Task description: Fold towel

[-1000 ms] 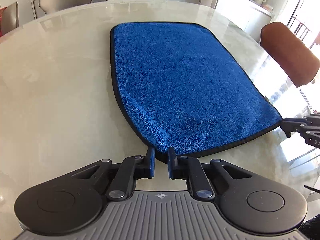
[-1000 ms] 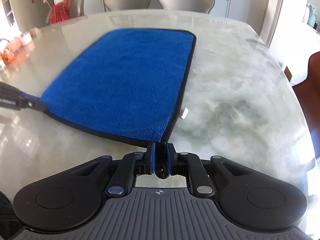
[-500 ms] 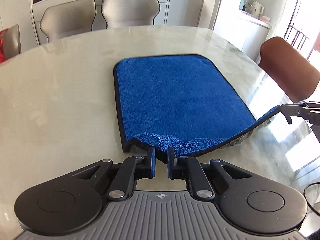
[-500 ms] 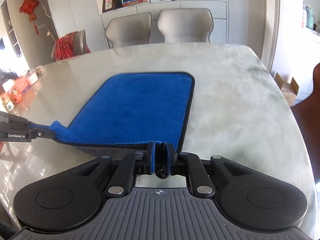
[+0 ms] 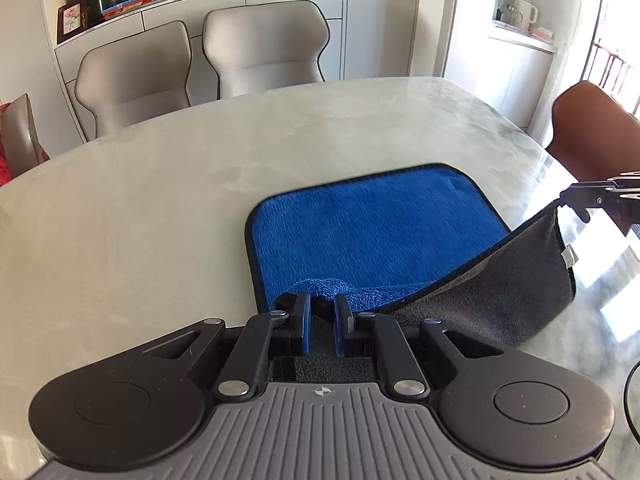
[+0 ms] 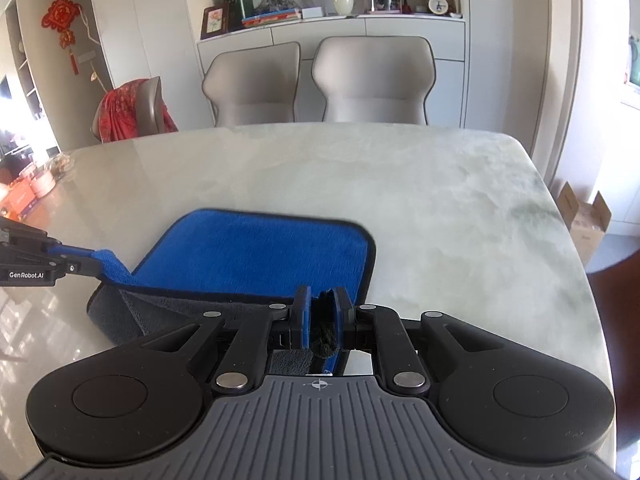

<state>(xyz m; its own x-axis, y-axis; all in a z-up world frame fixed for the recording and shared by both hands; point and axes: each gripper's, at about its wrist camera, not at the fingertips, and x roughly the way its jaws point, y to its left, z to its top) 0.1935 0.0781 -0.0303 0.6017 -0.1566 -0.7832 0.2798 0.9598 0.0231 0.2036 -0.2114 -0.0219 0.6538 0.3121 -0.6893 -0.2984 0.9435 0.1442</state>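
Both grippers sit low in frame, lifted off the bench (image 5: 160, 208). Left gripper (image 5: 322, 318) fingers pinch the towel (image 5: 372, 224) corner; right gripper (image 6: 322, 316) fingers clamp the other corner, gray underside showing.

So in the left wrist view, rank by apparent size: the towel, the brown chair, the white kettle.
1. towel, largest by far, though nearest the camera.
2. brown chair, partly cut off at the edge.
3. white kettle, smallest and farthest.

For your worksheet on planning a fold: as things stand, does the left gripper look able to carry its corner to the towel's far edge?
Probably yes. The left gripper grips the near corner of the towel, lifted off the table; the blue stretch to the far edge lies flat with nothing on it.
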